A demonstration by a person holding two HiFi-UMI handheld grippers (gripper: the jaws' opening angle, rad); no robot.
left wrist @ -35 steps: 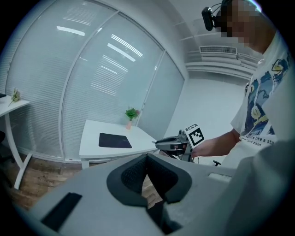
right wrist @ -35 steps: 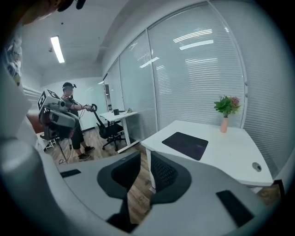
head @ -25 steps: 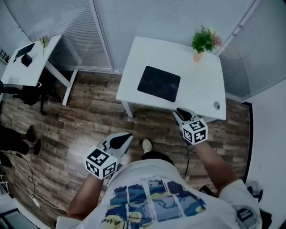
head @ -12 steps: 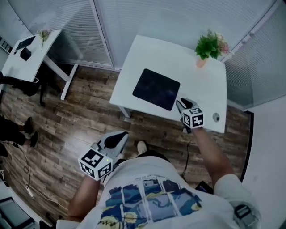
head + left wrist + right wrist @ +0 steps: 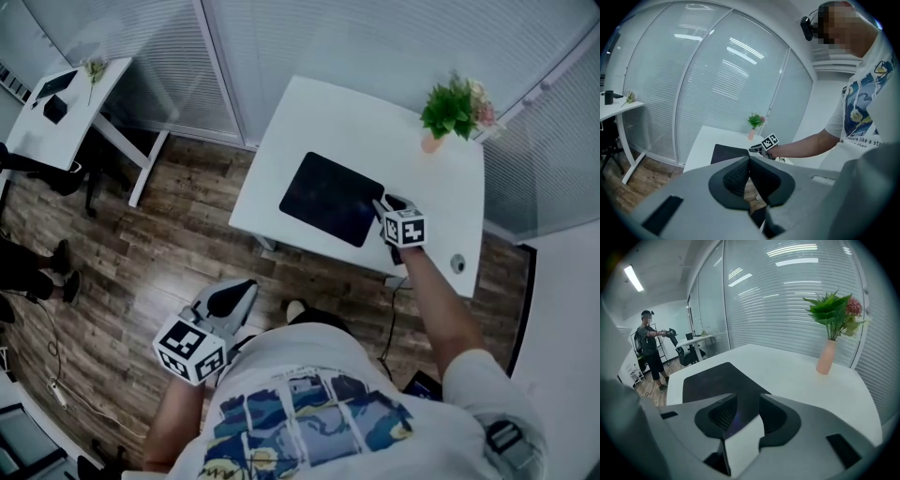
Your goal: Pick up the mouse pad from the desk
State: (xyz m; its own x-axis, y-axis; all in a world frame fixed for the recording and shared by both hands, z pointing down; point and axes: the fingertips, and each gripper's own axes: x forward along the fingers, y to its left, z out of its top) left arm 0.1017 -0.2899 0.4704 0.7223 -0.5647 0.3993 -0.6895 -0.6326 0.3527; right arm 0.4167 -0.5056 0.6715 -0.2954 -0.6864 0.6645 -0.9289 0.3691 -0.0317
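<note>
Two jaws of the right gripper (image 5: 742,409) stand spread, having just been opening, over the right corner of the mouse pad (image 5: 330,198), not pinching it. The pad lies flat on the desk (image 5: 375,122). The left gripper (image 5: 749,163) jaws are pressed together, empty.

Mouse pad (image 5: 330,197) matt black cloth; desk (image 5: 347,122) smooth white; floor (image 5: 141,262) wood planks.

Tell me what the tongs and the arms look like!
The left tongs and right tongs are grey, with black ribbed pads. Each carries a white cube with black square markers. The arms are bare below a white short-sleeved T-shirt with a blue print. The right tongs have just been opening over the mouse pad, not gripping it.
</note>
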